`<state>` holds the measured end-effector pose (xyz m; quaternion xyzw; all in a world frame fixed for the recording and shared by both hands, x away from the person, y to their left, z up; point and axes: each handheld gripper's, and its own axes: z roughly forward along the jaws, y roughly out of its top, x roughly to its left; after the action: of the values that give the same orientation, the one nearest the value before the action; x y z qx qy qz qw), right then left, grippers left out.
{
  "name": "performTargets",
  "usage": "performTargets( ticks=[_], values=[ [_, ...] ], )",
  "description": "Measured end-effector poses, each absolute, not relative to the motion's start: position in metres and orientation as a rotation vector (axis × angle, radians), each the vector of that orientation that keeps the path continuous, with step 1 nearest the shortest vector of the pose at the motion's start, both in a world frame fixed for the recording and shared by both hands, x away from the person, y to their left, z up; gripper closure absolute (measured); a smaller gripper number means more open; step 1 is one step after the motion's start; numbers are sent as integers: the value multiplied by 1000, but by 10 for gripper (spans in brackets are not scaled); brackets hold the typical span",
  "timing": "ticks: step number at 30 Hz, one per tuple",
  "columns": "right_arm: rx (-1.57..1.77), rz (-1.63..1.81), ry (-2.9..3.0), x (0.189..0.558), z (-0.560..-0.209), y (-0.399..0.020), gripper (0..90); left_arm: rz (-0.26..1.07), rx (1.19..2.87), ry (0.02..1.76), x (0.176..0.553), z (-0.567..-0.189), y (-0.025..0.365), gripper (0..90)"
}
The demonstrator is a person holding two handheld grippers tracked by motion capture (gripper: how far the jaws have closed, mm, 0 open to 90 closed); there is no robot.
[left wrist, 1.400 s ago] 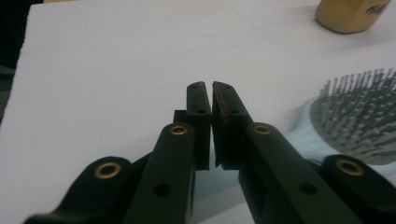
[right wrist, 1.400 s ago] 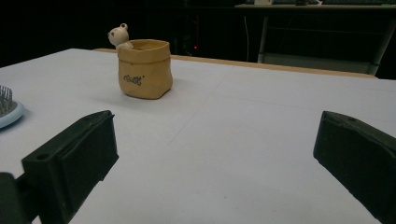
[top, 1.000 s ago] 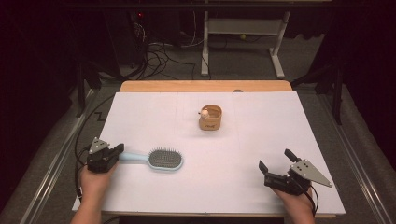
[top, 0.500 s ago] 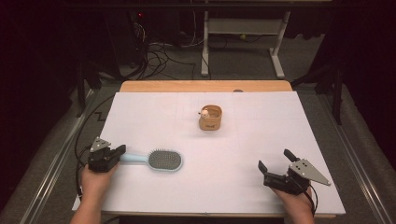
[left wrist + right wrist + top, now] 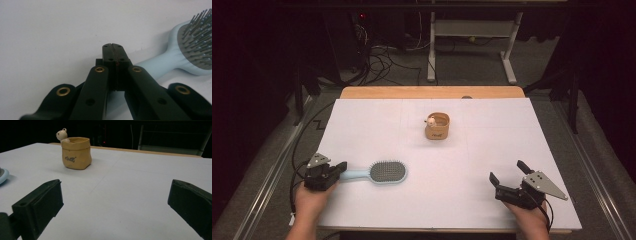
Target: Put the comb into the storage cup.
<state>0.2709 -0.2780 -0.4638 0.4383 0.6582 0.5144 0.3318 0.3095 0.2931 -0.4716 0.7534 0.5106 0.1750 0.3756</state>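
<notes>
A light blue hairbrush [image 5: 387,171] lies bristles up on the white table cover, its handle pointing left. My left gripper [image 5: 343,166] is at the end of that handle, jaws pressed together. In the left gripper view the shut jaws [image 5: 113,46] have nothing between them, and the hairbrush [image 5: 190,50] handle runs past just to their right. My right gripper [image 5: 507,171] rests near the front right of the table, open and empty. A tan sack-shaped pot [image 5: 437,126] with a small bear figure on its rim stands upright mid-table, and shows as the pot [image 5: 76,152] beyond the right gripper [image 5: 115,187].
The white cover [image 5: 492,135] spans the table, with a strip of wooden table edge [image 5: 432,92] at the far side. Cables and a metal stand [image 5: 472,45] are on the dark floor beyond. A rail [image 5: 267,175] runs along the left side.
</notes>
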Motion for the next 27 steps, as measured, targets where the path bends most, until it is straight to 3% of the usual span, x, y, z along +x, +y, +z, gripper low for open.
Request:
performTargets(
  ticks=[11, 27],
  values=[
    [1138, 1356, 1714, 271, -463, -279, 5, 407, 2013, 1321, 300, -474, 284, 900],
    [1134, 1350, 1717, 272, -463, -277, 5, 441, 2121, 1183, 278, -476, 265, 900]
  ],
)
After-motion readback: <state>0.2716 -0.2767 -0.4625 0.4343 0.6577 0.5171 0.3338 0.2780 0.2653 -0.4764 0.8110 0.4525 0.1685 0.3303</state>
